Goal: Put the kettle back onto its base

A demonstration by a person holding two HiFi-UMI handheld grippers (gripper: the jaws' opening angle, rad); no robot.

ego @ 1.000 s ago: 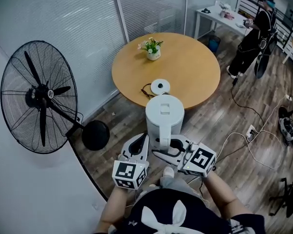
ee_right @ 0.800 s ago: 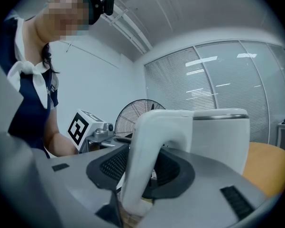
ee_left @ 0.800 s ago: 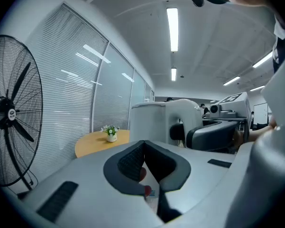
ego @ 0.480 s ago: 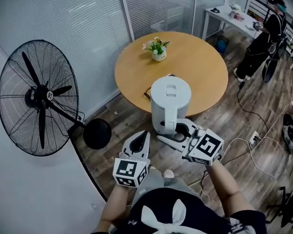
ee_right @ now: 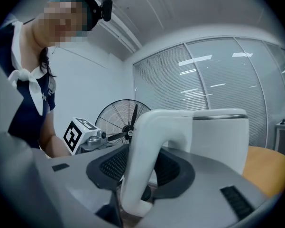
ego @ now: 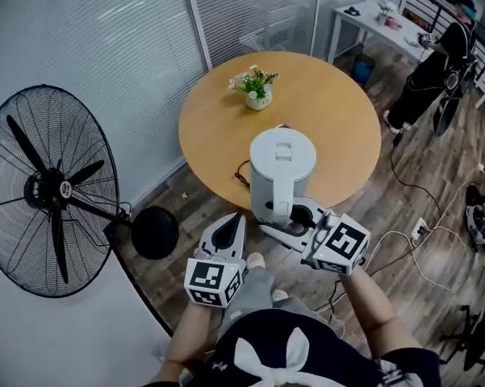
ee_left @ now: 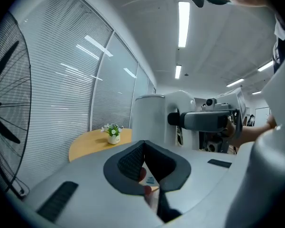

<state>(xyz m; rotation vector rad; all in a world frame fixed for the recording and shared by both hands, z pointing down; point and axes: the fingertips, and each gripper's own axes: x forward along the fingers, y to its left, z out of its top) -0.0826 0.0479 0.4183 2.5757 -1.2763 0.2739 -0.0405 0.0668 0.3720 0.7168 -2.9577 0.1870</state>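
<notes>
We clamp the right hand-held gripper [ego: 297,218] on the kettle [ego: 282,161] by its handle (kettle at the table's [ego: 339,103] 6 o'clock edge); left hand-held gripper [ego: 234,222] closed, empty.

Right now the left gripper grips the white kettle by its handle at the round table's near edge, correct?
No. The right gripper grips the white kettle by its handle at the round table's near edge; the right gripper view shows its jaws closed on the handle. The left gripper is shut and empty.

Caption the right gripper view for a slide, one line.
Right gripper shut on the kettle handle, fan behind, table at right.
</notes>
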